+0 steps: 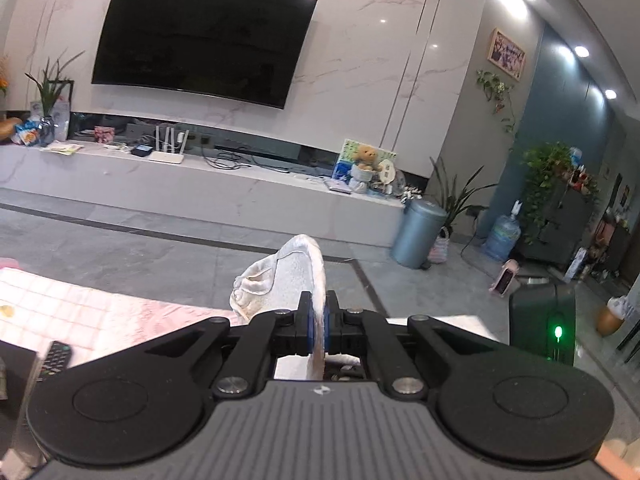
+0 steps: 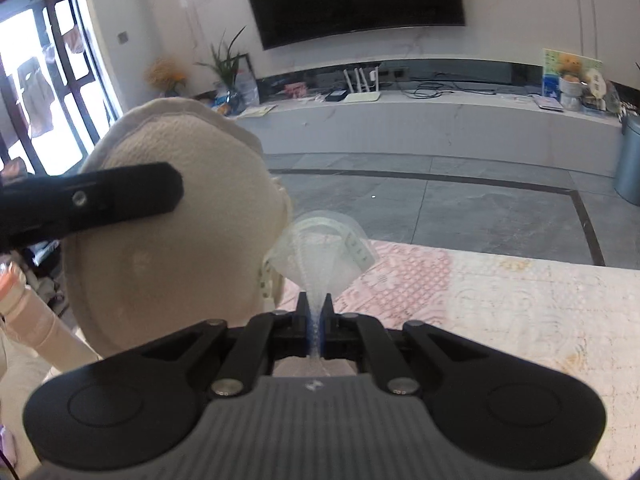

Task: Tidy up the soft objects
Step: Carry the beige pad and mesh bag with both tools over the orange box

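Gripping a cream pad (image 1: 298, 276) edge-on, the left hand-held gripper (image 1: 319, 320) holds it aloft at ten o'clock of the right hand-held gripper (image 2: 316, 312), itself clamped on a sheer strap (image 2: 324, 248).

Cream pad (image 2: 168, 240); translucent white mesh (image 2: 320, 256); pink-checked cloth (image 1: 80, 304); black TV (image 1: 204, 36).

i can't read any words, brand names or numbers here. my own gripper body (image 1: 320, 390) carries just a small pale emblem, no letters i can make out. the picture board (image 1: 362, 160) behind the teddy bear (image 1: 366, 157) is printed, but too blurred to read.
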Demonstrator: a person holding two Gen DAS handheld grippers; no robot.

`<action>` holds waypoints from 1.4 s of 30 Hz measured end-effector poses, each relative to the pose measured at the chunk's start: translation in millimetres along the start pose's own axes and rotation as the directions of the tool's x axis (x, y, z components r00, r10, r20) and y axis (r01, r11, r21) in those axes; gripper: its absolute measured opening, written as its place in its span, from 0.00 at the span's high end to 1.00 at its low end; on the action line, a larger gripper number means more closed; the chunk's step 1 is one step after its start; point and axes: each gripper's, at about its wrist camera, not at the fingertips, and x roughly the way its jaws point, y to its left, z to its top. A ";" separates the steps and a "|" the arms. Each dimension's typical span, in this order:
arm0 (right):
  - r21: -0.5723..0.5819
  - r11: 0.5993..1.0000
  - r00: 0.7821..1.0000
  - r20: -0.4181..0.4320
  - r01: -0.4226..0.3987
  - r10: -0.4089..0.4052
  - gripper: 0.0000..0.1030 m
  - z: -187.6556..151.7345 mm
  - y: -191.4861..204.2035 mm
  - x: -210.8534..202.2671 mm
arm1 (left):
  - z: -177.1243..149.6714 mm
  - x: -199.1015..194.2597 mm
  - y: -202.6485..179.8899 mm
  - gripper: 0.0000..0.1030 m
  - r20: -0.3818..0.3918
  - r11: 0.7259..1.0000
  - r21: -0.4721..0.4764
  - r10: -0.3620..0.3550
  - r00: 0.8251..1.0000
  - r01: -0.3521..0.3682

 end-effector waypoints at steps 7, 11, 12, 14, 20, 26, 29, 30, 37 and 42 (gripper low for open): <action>-0.042 0.999 0.999 -0.046 0.000 -0.002 1.00 -14.7 18.8 7.9 | -34.3 -26.8 15.4 0.96 0.014 0.998 0.061 0.000 1.000 -0.001; -0.046 0.999 0.998 -0.059 -0.001 -0.002 1.00 -18.6 23.4 13.8 | -53.9 -25.3 19.3 0.95 -0.002 0.998 0.062 0.017 1.000 -0.017; -0.050 0.999 0.998 -0.062 0.002 -0.005 1.00 -21.0 23.7 14.7 | -57.9 -25.2 19.0 0.95 0.000 0.997 0.072 0.041 0.999 -0.041; -0.062 0.998 0.998 -0.067 0.003 -0.007 1.00 -24.4 22.2 17.4 | -65.6 -25.8 14.2 0.96 0.024 0.989 0.092 0.115 0.993 -0.117; -0.111 0.993 0.992 -0.114 0.035 -0.048 1.00 -35.5 22.6 34.8 | -88.1 -8.7 -2.8 0.95 0.086 0.935 0.142 0.315 0.945 -0.325; -0.185 0.980 0.979 -0.176 0.068 -0.101 1.00 -41.0 26.7 59.6 | -102.8 9.7 12.8 0.95 0.022 0.935 0.140 0.325 0.946 -0.325; -0.197 0.977 0.970 -0.209 0.080 -0.121 1.00 -42.3 28.6 79.3 | -107.9 14.4 25.6 0.95 -0.024 0.959 0.103 0.270 0.963 -0.266; -0.202 0.976 0.967 -0.218 0.085 -0.129 1.00 -43.1 29.8 85.1 | -110.5 17.4 28.2 0.95 -0.042 0.964 0.105 0.251 0.967 -0.246; -0.250 0.960 0.947 -0.257 0.127 -0.193 1.00 -50.8 35.0 113.8 | -123.7 22.6 63.0 0.93 -0.201 0.995 -0.051 0.072 0.977 -0.084; -0.233 0.964 0.949 -0.251 0.132 -0.191 1.00 -50.2 30.9 112.2 | -126.0 19.4 66.7 0.69 -0.220 0.992 -0.080 0.079 0.972 -0.099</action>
